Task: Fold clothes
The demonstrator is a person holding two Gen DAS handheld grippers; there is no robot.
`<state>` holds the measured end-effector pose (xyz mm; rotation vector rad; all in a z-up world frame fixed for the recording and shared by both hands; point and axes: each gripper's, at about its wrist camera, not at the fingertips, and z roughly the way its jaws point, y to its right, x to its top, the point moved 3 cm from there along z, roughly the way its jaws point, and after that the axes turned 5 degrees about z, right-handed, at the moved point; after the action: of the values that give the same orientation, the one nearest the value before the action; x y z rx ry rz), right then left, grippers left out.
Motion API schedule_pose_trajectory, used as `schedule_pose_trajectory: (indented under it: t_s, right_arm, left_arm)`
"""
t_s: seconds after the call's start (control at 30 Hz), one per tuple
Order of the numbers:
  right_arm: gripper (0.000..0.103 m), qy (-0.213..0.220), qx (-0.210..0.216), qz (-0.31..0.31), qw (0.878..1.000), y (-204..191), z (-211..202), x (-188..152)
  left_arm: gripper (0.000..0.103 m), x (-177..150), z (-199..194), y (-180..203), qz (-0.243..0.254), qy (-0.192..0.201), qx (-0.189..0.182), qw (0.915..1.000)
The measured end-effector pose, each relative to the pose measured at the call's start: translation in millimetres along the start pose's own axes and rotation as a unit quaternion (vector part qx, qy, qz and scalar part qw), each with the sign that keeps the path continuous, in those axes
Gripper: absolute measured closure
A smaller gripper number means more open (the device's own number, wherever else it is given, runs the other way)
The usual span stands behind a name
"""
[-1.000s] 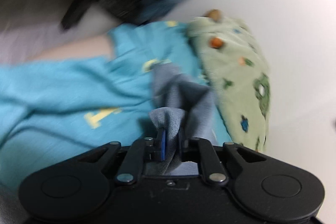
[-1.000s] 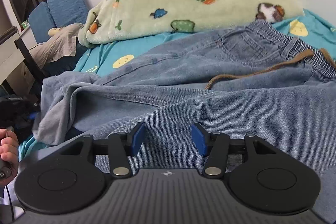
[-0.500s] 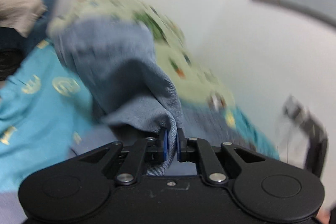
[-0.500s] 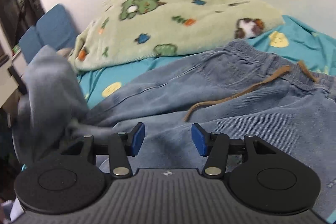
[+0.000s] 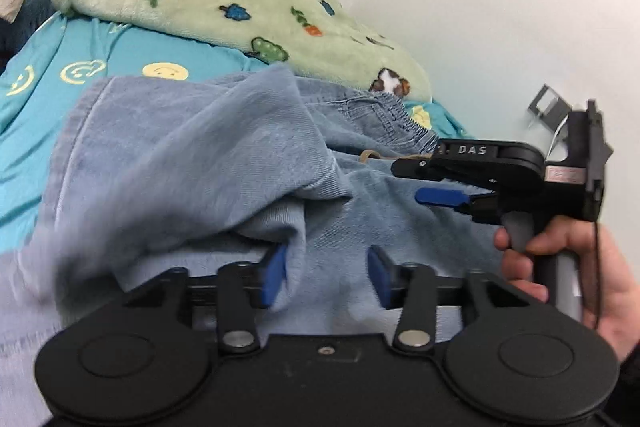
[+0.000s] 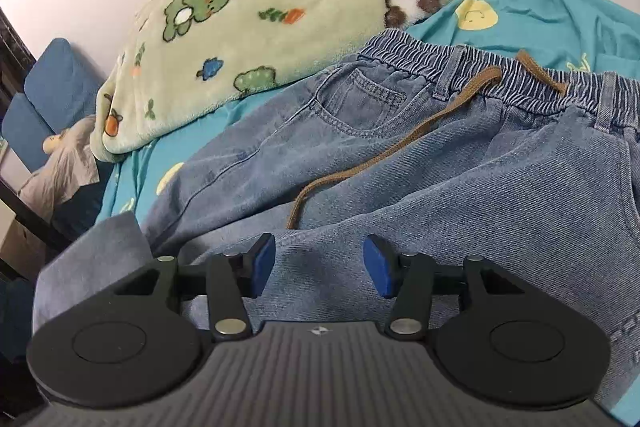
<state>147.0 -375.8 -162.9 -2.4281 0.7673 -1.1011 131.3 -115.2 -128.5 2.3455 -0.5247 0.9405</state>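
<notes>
Blue denim trousers (image 6: 440, 163) with an elastic waistband and a brown drawstring (image 6: 384, 155) lie on the bed. In the left wrist view a trouser leg (image 5: 192, 163) is folded over toward the waistband. My left gripper (image 5: 326, 277) is open just above the folded denim, with cloth lying by its left fingertip. My right gripper (image 6: 318, 267) is open and empty, low over the trousers. It also shows in the left wrist view (image 5: 440, 195), held in a hand at the right.
A green fleece blanket (image 6: 260, 19) with animal prints lies bunched behind the trousers. The teal sheet (image 6: 560, 19) with yellow faces covers the bed. A white wall (image 5: 480, 7) runs behind. A blue chair (image 6: 44, 107) with beige cloth stands at far left.
My left gripper carried the trouser leg up and over toward the waistband, then opened and let it go. My right gripper stayed open and shifted closer to the waistband.
</notes>
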Motion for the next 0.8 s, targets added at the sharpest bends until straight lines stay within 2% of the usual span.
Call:
schedule_pose_trajectory:
  t_s: [0.07, 0.13, 0.23, 0.3, 0.4, 0.43, 0.57, 0.63, 0.67, 0.7, 0.73, 0.8]
  right_arm:
    - [0.051, -0.004, 0.004, 0.01, 1.0, 2, 0, 1]
    - [0.051, -0.008, 0.008, 0.02, 1.0, 3, 0, 3]
    - [0.051, -0.012, 0.013, 0.035, 0.999, 6, -1, 5]
    - [0.05, -0.014, 0.016, 0.04, 0.999, 7, -2, 6]
    - [0.05, -0.016, 0.018, 0.043, 0.999, 7, -3, 5]
    - [0.05, -0.016, 0.018, 0.043, 0.999, 7, -4, 5]
    - [0.048, -0.02, 0.019, 0.044, 0.999, 8, -3, 5]
    - [0.047, -0.029, 0.026, 0.044, 0.998, 7, -1, 4]
    - [0.047, -0.03, 0.028, 0.041, 0.998, 6, -1, 3]
    - [0.047, -0.031, 0.029, 0.038, 0.998, 5, -1, 2]
    - [0.047, -0.032, 0.031, 0.035, 0.998, 4, -1, 1]
    - [0.047, -0.033, 0.032, 0.03, 0.998, 2, 0, 0]
  left_arm:
    - [0.049, -5, -10, -2, -0.044, 0.002, -0.009, 0.999]
    - [0.047, -7, -23, -5, -0.1, 0.015, -0.027, 0.9945]
    - [0.038, -3, -45, -16, -0.191, 0.053, -0.053, 0.9787]
    - [0.035, -2, -52, -32, -0.272, 0.081, -0.053, 0.9575]
    - [0.033, -5, -57, -61, -0.381, 0.126, -0.072, 0.9133]
    - [0.032, -6, -57, -69, -0.406, 0.132, -0.074, 0.9013]
    - [0.032, -8, -49, -98, -0.478, 0.117, -0.054, 0.8691]
    - [0.033, -5, -43, -110, -0.495, 0.111, -0.06, 0.8595]
    - [0.038, -1, -41, -116, -0.497, 0.101, -0.052, 0.8605]
    - [0.049, 2, -38, -122, -0.496, 0.087, -0.036, 0.863]
    - [0.055, 4, -35, -128, -0.495, 0.074, -0.02, 0.8652]
    - [0.094, 10, -33, -140, -0.499, 0.062, 0.004, 0.8641]
